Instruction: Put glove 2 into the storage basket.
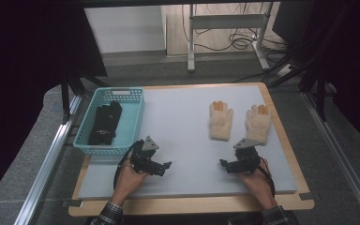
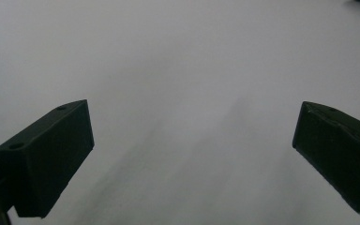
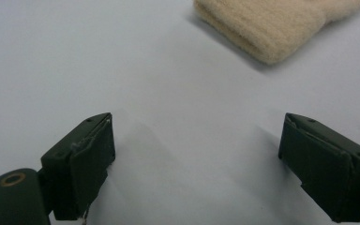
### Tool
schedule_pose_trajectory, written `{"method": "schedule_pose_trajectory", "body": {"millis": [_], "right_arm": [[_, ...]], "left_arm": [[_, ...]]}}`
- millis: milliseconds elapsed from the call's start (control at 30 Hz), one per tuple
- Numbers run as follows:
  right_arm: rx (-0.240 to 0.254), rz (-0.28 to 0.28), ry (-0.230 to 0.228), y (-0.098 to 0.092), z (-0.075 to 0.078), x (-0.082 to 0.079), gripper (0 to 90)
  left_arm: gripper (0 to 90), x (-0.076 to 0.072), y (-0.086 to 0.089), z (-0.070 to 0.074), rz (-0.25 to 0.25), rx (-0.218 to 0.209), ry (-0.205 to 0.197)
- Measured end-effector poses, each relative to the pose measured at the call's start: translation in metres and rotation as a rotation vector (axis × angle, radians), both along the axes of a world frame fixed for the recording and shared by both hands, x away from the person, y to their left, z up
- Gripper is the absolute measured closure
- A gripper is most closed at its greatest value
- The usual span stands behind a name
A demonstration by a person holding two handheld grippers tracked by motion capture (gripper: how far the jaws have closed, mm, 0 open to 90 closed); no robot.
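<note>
From the high view, a teal plastic basket (image 1: 136, 112) holding a black folded item (image 1: 105, 123) sits far left on the grey mat (image 1: 183, 140); two cream knitted gloves (image 1: 221, 121) lie far right. The left gripper (image 1: 168, 165) and right gripper (image 1: 221, 162) rest near.

In the left gripper view, jaws are spread wide, holding nothing.

In the right gripper view, jaws are likewise wide and empty, one cream glove's ribbed cuff (image 3: 272, 28) beyond them.

Two cream knitted gloves with orange fingertips are lying on the tabletop (image 1: 187, 140), one (image 1: 220, 121) beside the other (image 1: 258, 123). One turquoise plastic basket (image 1: 133, 123) is sitting at the left, holding one black item (image 1: 105, 123). Two black hand-held tools are hovering, left (image 1: 165, 167) and right (image 1: 225, 165).
</note>
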State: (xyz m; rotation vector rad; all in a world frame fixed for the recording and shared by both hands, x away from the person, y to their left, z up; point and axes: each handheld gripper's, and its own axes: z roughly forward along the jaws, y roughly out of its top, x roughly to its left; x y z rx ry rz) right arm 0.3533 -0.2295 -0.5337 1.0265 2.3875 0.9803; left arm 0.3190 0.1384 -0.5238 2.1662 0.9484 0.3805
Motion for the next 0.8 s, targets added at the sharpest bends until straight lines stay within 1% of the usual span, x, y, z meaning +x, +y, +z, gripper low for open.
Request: {"method": "schedule_pose_trajectory", "body": {"millis": [33,133,167,200,233,267,300,333,367,433,800], "right_arm": [[0.000,0.000,0.000,0.000,0.000,0.000,10.7],[-0.001,0.000,-0.001,0.000,0.000,0.000,10.7],[-0.001,0.000,-0.001,0.000,0.000,0.000,10.7],[0.000,0.000,-0.001,0.000,0.000,0.000,10.7],[0.000,0.000,-0.001,0.000,0.000,0.000,10.7],[0.000,0.000,-0.001,0.000,0.000,0.000,10.7],[0.000,0.000,-0.001,0.000,0.000,0.000,10.7],[-0.001,0.000,-0.001,0.000,0.000,0.000,10.7],[-0.001,0.000,-0.001,0.000,0.000,0.000,10.7],[0.000,-0.001,-0.001,0.000,0.000,0.000,10.7],[0.003,-0.003,0.002,0.000,0.000,0.000,10.5]], "left_arm": [[0.0,-0.001,0.001,-0.003,0.005,0.003,0.002],[0.0,-0.003,0.003,-0.013,0.032,0.031,0.008],[0.0,-0.004,0.005,-0.017,0.041,0.044,0.012],[0.0,-0.004,0.008,-0.024,0.055,0.052,0.024],[0.0,-0.004,0.008,-0.024,0.055,0.052,0.024],[0.0,-0.005,0.010,-0.025,0.059,0.029,0.033],[0.0,-0.005,0.011,-0.025,0.069,0.019,0.043],[0.0,-0.005,0.011,-0.025,0.074,0.025,0.034],[0.0,-0.006,0.011,-0.025,0.076,0.028,0.034],[0.0,-0.006,0.011,-0.026,0.089,0.017,0.050],[0.0,-0.006,0.011,-0.027,0.090,0.014,0.048]]}}
